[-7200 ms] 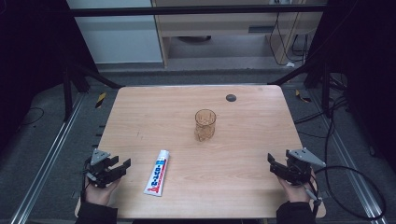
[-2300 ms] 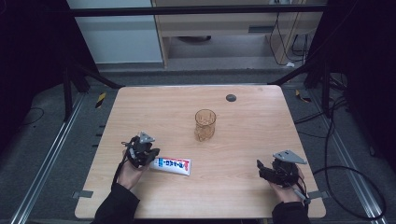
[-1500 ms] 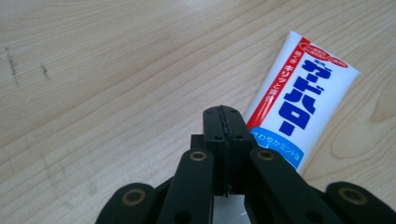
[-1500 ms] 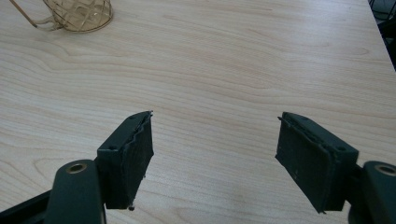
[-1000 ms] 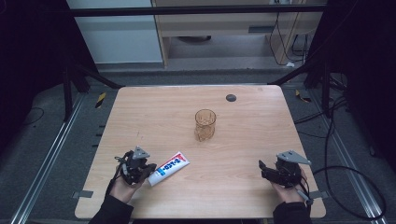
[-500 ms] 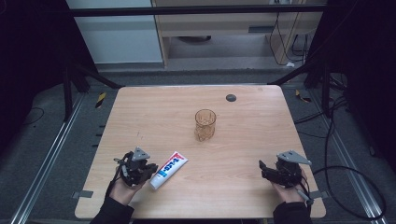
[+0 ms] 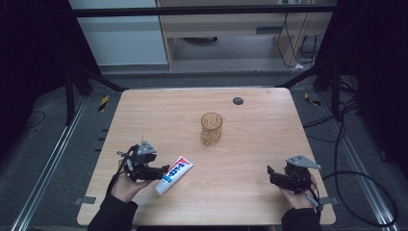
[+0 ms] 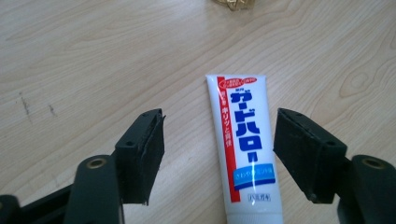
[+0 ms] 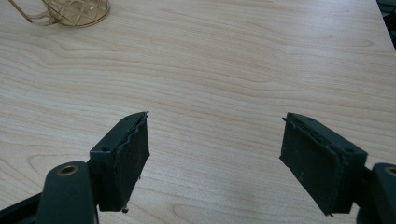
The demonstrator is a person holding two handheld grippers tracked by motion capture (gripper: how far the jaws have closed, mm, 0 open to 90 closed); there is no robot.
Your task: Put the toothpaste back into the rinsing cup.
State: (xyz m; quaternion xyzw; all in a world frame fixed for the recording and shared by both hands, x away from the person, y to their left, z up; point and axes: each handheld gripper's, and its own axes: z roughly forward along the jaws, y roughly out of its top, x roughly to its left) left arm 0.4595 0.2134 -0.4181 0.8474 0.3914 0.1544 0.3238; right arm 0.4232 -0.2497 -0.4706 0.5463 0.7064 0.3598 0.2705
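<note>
A white toothpaste tube with blue and red print lies flat on the wooden table at the front left. My left gripper hovers just above its cap end. Its jaws have just been opening and now stand wide on either side of the tube without touching it. In the left gripper view my left gripper looks along the tube. My right gripper rests at the front right, its jaws also just opened wider. Between them lies bare table under my right gripper.
An amber glass cup stands upright at the table's middle, its base showing in both gripper views. A small dark round disc sits near the far edge. Cables and metal frame rails flank the table.
My left gripper's jaws have opened and let go of the toothpaste tube, which now lies on the table. The left hand rose slightly. The right hand stayed put.
</note>
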